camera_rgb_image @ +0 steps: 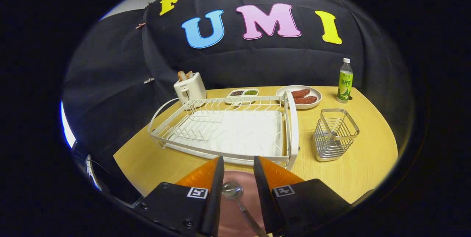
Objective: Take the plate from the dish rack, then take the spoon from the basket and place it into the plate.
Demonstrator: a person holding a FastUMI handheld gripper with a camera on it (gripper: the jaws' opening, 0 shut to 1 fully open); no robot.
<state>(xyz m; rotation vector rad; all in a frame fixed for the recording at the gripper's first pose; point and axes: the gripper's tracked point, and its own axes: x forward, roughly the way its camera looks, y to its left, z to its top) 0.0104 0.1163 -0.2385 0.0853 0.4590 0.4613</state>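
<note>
A pinkish-brown plate [235,213] lies on the wooden table just in front of the white dish rack [292,126], right under my fingers. A metal spoon [233,190] rests in the plate, its bowl toward the rack and its handle running back under the right finger. My gripper [238,159] hovers over the plate with the spoon in the gap between the fingers. The gap is wider than the spoon and neither finger presses on it, so the gripper is open. The wire basket [335,134] stands to the right of the rack and holds nothing.
A white toaster [190,88] with bread stands behind the rack's left end. Beyond the rack sit a two-part dish of seeds [243,93] and a white plate with sausages [300,96]. A green bottle [344,81] stands at the back right.
</note>
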